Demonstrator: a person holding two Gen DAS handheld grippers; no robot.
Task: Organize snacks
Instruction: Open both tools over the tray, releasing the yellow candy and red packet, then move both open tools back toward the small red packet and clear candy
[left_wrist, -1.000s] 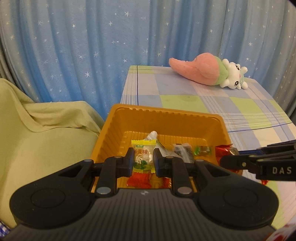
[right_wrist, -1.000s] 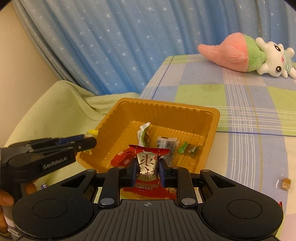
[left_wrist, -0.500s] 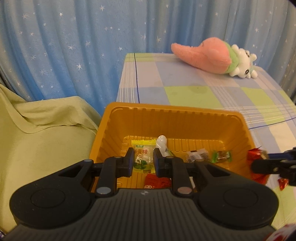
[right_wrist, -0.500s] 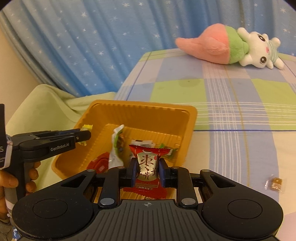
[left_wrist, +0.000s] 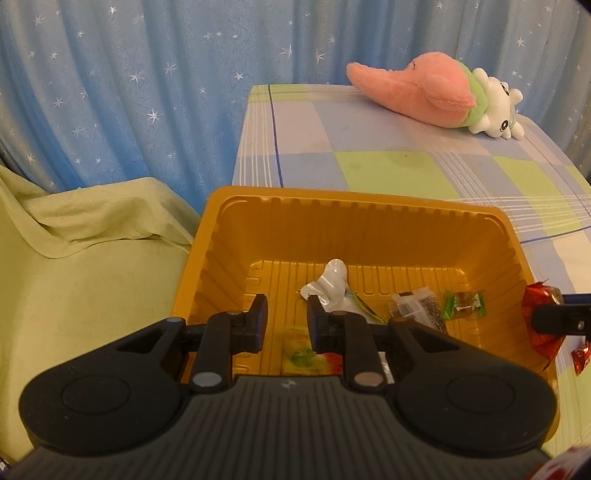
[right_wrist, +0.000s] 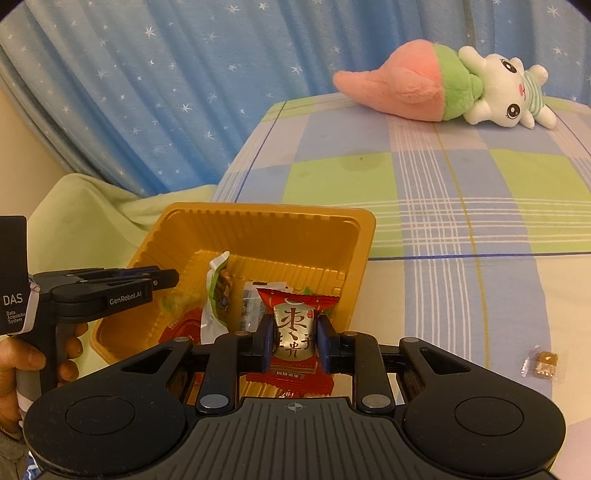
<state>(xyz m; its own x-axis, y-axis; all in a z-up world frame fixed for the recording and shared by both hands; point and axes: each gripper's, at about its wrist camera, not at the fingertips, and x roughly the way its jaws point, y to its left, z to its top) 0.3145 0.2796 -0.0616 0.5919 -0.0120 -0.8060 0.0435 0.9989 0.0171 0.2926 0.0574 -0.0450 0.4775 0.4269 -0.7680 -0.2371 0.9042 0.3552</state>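
Observation:
An orange plastic tray (left_wrist: 354, 221) sits at the table's near left corner and holds several wrapped snacks. My left gripper (left_wrist: 283, 315) is open and empty over the tray's near side. A yellow-green snack packet (left_wrist: 301, 354) lies blurred below it on the tray floor. My right gripper (right_wrist: 294, 332) is shut on a red and gold snack packet (right_wrist: 295, 325), held just above the tray's right rim (right_wrist: 364, 251). In the left wrist view the red packet (left_wrist: 541, 317) shows at the tray's right edge. A white pouch (left_wrist: 328, 286) lies in the tray.
A pink and white plush toy (right_wrist: 443, 88) lies at the far side of the checked tablecloth (right_wrist: 461, 192). A small brown candy (right_wrist: 541, 362) lies on the table to the right. A green cloth (left_wrist: 81, 266) covers a seat on the left, before a blue starred curtain.
My left gripper opened and let go of the yellow-green packet, which dropped into the tray. My right gripper moved closer over the tray's right rim with the red packet.

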